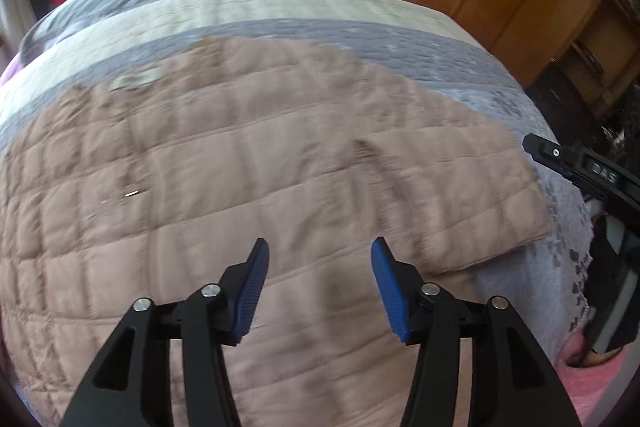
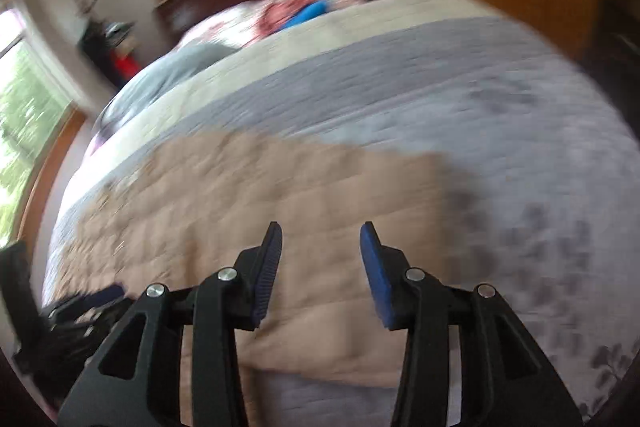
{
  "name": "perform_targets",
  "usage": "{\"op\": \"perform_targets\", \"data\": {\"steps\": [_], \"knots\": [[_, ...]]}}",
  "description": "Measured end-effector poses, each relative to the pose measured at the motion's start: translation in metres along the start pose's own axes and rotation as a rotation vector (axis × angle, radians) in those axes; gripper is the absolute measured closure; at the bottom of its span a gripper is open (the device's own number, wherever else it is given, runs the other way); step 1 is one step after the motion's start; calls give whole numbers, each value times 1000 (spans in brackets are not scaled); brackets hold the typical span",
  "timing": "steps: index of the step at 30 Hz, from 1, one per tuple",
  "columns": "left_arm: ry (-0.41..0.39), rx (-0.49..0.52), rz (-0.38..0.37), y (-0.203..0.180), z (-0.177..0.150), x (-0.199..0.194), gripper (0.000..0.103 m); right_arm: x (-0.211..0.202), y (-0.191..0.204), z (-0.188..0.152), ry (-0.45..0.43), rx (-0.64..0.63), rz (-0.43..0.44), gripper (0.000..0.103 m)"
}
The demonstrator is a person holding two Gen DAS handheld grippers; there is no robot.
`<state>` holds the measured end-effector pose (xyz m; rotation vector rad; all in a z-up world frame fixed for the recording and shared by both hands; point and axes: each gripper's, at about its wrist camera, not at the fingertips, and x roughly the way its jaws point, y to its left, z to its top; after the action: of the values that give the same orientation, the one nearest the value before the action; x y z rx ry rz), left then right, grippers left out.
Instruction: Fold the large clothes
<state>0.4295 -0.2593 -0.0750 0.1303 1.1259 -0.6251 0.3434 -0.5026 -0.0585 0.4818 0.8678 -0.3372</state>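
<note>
Left wrist view has the left claw (image 1: 320, 247) hanging over a big pinkish quilted garment (image 1: 240, 167) spread flat on the bed (image 1: 460, 43), blue pads (image 1: 256, 283) apart with nothing between them, so it's open and empty. The right claw (image 1: 560, 163) pokes in at the right edge of that view, just off the garment's right side. From the right wrist camera it's the same deal: right claw (image 2: 321, 239) open, nothing pinched, pointing down at the garment's right-hand part, with the garment's edge (image 2: 436, 195) visible against the grey-lilac bedspread (image 2: 520, 131). Everything's pretty smeared there, so fine detail is a guess. The garment looks like it's lying in a tidy rectangle, possibly already doubled over, though I can't tell how many layers. My read is we're between folds: both claws free and lining up for a fresh grab. Next move probably needs each claw to come down on an edge or corner, pinch through all the padding, then lift and carry it across evenly. That puffy stuff is thick and slippery, so a shallow bite could easily slide off.
</note>
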Motion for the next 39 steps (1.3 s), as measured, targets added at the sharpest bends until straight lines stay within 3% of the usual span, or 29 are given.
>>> {"op": "perform_targets", "data": {"steps": [4,6,9,12,19,21,25,31,36,39], "knots": [[46,-10,-65,-28,10,22,46,-13,-44,7,-45,69,-167,62],[72,-18,-81,-38,14,34,47,-8,-64,6,-31,105,-182,62],[92,-23,-101,-48,18,48,90,6,-85,1,8,155,-157,63],[56,-54,-113,-42,16,39,98,14,-94,-4,35,181,-109,64],[-141,-118,-3,18,2,-35,99,15,-63,-6,58,152,105,64],[-184,-138,36,39,-2,-55,99,18,-49,-8,90,133,215,64],[-219,-179,94,83,-14,-85,100,29,-7,-16,168,61,336,64],[-228,-236,201,140,-28,-100,100,48,54,-30,230,-62,338,64],[-162,-278,240,174,-40,-81,99,60,70,-38,252,-108,299,65],[-85,-277,274,183,-49,-48,99,75,71,-41,285,-103,271,65]]}}
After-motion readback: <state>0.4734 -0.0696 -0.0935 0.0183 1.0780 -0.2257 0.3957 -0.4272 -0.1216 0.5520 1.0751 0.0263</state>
